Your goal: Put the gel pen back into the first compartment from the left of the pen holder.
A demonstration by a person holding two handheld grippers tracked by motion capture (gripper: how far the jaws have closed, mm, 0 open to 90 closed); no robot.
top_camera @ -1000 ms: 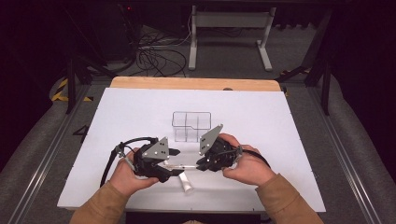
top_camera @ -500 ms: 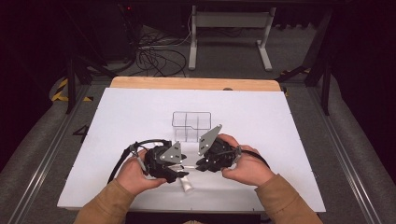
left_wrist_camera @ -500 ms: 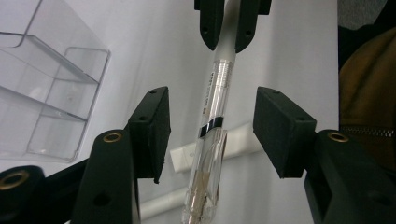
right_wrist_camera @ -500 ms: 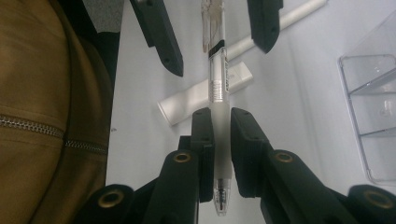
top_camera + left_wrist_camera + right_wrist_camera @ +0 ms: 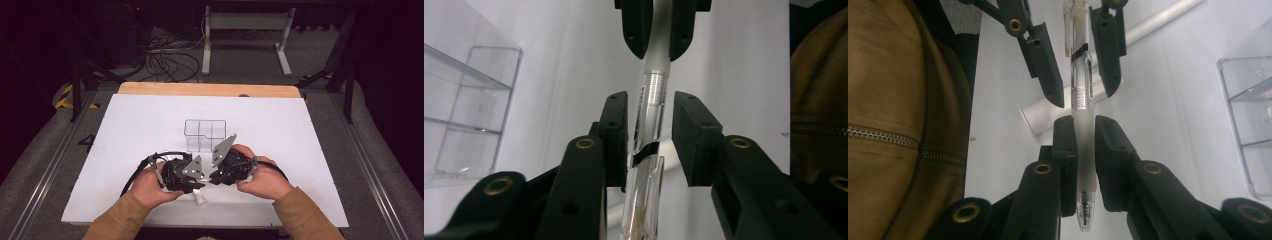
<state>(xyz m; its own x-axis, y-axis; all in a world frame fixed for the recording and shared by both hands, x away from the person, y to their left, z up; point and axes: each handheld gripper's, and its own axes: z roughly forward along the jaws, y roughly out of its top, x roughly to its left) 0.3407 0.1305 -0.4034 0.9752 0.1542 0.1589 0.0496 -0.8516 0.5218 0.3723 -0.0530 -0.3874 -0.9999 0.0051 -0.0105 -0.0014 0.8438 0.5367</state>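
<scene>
The pen (image 5: pixel 1082 125) hung above the white table (image 5: pixel 310 150), just in front of the person, its long axis running straight from one gripper to the other; its tip end lay at the right gripper (image 5: pixel 1083 132), poking out behind those jaws, and its clear clip end lay toward the left gripper (image 5: pixel 650 117). The right gripper pinched the frosted grip section firmly, pads pressed on both sides; the left gripper had just been closing around the clear barrel, one pad touching it, the other a sliver away, so it had not yet clamped. Dark print ran along the barrel, too small to read. A white tube (image 5: pixel 1148 27) lay on the table beneath; a clear organizer box (image 5: pixel 205 132) stood just beyond the grippers.
</scene>
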